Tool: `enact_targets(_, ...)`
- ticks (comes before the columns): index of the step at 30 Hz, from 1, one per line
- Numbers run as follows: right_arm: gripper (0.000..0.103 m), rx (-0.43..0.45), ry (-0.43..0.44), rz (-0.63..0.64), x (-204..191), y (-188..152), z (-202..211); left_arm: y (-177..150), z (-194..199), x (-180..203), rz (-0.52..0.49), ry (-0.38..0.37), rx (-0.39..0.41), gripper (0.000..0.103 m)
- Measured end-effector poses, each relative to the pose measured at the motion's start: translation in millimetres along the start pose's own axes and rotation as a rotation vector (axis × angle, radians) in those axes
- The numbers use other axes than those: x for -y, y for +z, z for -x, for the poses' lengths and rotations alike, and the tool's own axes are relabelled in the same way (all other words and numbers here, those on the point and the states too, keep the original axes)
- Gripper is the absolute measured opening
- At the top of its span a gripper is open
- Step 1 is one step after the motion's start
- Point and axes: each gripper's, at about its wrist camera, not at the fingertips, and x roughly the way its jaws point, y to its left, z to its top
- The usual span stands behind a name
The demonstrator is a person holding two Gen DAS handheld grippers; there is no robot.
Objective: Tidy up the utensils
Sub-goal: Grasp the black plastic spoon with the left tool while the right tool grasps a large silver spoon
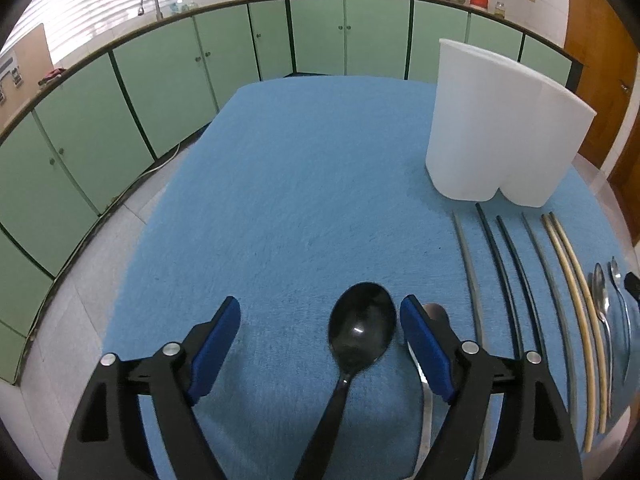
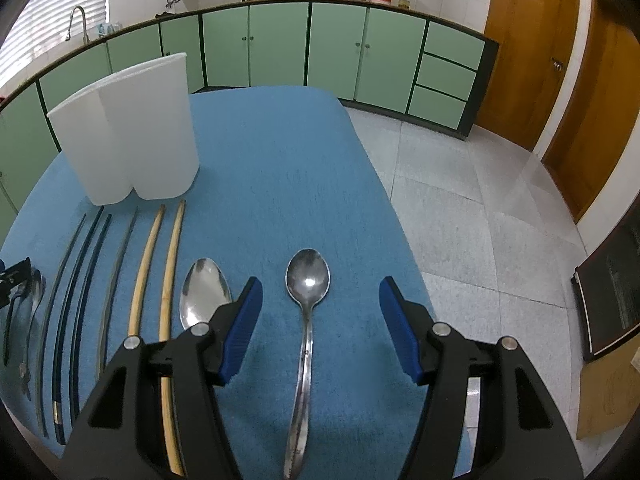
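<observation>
**Two spread grippers, each straddling a spoon, with the divided holder ahead**

A table is being shown covered by a blue textured cloth [image 1: 304, 168], on which all the task's things are lying. Toward the far end, a white translucent plastic two-compartment holder [image 1: 496, 132] is standing upright; nothing can be seen inside it from these views. Between the holder and the near edge, a row of long chopsticks is being displayed: dark and grey sticks [image 2: 86, 280] beside a pair of pale wooden ones [image 2: 160, 272], all lying roughly parallel with their long axes running away from the cameras.

The left gripper [image 1: 320, 316] is being held low with its blue-padded fingers wide apart and nothing pinched. A black glossy plastic spoon [image 1: 362, 328] is lying between them, nearer the right-hand pad, bowl forward and handle running back beneath the gripper. A second metal utensil [image 1: 426, 400] is partly hidden behind that pad.

The right gripper [image 2: 320, 300] is likewise being held spread and empty. A silver metal spoon [image 2: 307, 280] is lying centred between its fingers, bowl forward, long axis in line with the gripper. A second silver spoon [image 2: 204, 292] is lying just outside the left-hand pad.

Each spoon is judged nearest the gripper framing it; closing across the handle appears to be the coming move, the holder lying ahead.
</observation>
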Motion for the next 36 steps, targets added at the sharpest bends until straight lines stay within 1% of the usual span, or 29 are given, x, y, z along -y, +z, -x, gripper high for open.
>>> enact_targets(5,0.059,0.004,0.001,0.007,-0.9,0.9,-0.5,-0.6,4.1,4.2,-0.010,0.003,0.010,0.084)
enact_targets(14,0.059,0.000,-0.006,0.004,-0.6,-1.6,-3.1,5.8,-16.2,8.4,-0.029,0.006,-0.024,0.083)
enact_targets(16,0.059,0.003,-0.007,0.007,-0.1,-1.4,-3.5,6.3,-18.0,7.2,-0.025,-0.004,-0.029,0.079)
enact_targets(18,0.059,0.003,-0.012,0.011,-0.7,-0.9,-4.9,5.2,-20.9,4.8,-0.018,-0.019,-0.040,0.069)
enact_targets(20,0.059,0.000,-0.015,0.012,-0.2,-1.4,-6.5,5.7,-24.8,-0.4,-0.007,-0.043,-0.041,0.064)
enact_targets(21,0.059,-0.002,-0.015,0.012,-0.1,-1.5,-7.4,4.9,-24.5,-0.7,-0.009,-0.042,-0.038,0.057)
enact_targets(22,0.059,-0.004,-0.015,0.012,0.3,-1.9,-7.8,4.4,-23.8,-0.8,-0.010,-0.046,-0.035,0.054)
enact_targets(24,0.059,-0.008,-0.012,0.011,0.4,-2.3,-8.8,2.0,-22.1,-0.8,-0.002,-0.053,-0.032,0.040)
enact_targets(25,0.059,-0.009,-0.010,0.011,0.6,-2.3,-8.9,1.4,-21.4,-1.5,0.002,-0.056,-0.032,0.037)
enact_targets(26,0.059,-0.010,-0.010,0.011,0.8,-2.0,-9.0,1.0,-20.6,-2.6,0.008,-0.060,-0.032,0.035)
enact_targets(28,0.059,-0.011,-0.011,0.010,1.7,-1.6,-8.9,0.7,-19.6,-4.7,0.022,-0.069,-0.031,0.035)
enact_targets(36,0.057,-0.025,0.005,0.009,0.9,6.7,-14.3,-0.9,-14.1,-10.0,0.054,-0.046,-0.003,0.034)
